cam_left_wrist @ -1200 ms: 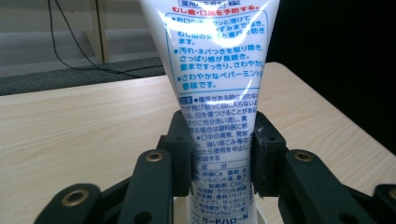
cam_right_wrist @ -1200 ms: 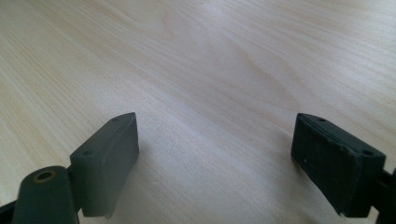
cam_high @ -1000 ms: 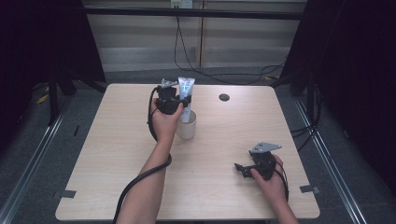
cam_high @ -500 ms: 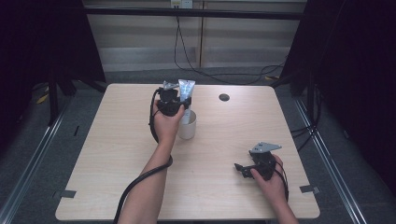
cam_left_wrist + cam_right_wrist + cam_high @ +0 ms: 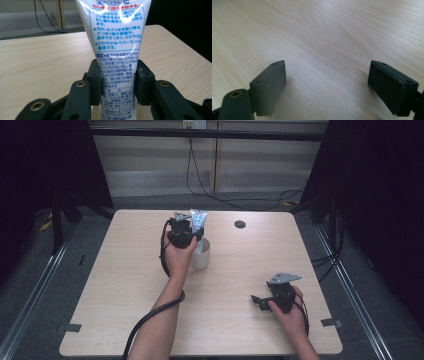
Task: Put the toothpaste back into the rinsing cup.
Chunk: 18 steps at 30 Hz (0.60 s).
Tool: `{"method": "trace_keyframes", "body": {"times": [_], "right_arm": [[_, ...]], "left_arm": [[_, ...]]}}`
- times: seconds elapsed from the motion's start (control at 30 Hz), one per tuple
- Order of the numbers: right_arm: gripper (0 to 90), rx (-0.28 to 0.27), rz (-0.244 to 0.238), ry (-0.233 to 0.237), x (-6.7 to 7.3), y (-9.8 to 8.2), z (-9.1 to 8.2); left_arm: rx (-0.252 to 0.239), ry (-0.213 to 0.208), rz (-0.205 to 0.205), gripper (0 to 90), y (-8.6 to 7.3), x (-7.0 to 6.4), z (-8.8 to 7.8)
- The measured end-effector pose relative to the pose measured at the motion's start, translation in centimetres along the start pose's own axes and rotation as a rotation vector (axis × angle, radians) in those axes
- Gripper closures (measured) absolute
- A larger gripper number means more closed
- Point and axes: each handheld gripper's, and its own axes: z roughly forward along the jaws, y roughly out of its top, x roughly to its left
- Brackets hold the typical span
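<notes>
A white toothpaste tube (image 5: pixel 198 220) with blue and red print stands upright in my left gripper (image 5: pixel 182 232), just above a white cup (image 5: pixel 201 254) at the back middle of the wooden table (image 5: pixel 125 295). In the left gripper view the two black pads (image 5: pixel 96 82) press on the tube (image 5: pixel 117 45) from both sides, so the left gripper (image 5: pixel 117 75) is shut on it. My right gripper (image 5: pixel 260 301) rests low at the front right of the table, jaws pointing left. Its jaws stand wide apart over bare wood in the right gripper view, so the right gripper (image 5: pixel 327 72) is open.
A small black round disc (image 5: pixel 240 224) lies at the back of the table, right of the cup. Cables (image 5: pixel 220 195) run along the floor behind the table. Dark curtains hang on both sides, and tape strips (image 5: pixel 330 322) mark the front corners.
The left gripper and the tube have shifted slightly lower in the high view, closer to the cup. The right gripper has stayed put.
</notes>
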Motion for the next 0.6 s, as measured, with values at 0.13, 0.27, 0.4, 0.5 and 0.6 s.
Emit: {"method": "trace_keyframes", "body": {"times": [0.13,0.27,0.4,0.5,0.6], "right_arm": [[14.5,0.000,0.000,0.000,0.0,0.0,0.0],[14.4,0.000,0.000,0.000,0.0,0.0,0.0],[14.4,0.000,0.000,0.000,0.0,0.0,0.0],[14.4,0.000,0.000,0.000,0.0,0.0,0.0],[14.4,0.000,0.000,0.000,0.0,0.0,0.0]], "left_arm": [[-0.003,-0.006,-0.016,63.2,-0.3,0.2,-0.1],[0.006,-0.008,0.001,62.8,-0.5,0.0,-0.2],[0.012,-0.007,0.000,62.6,-0.9,-0.2,-0.1],[0.013,-0.006,0.004,62.5,-1.1,-0.3,-0.2],[0.017,-0.006,0.004,62.3,-1.3,-0.4,-0.2]]}}
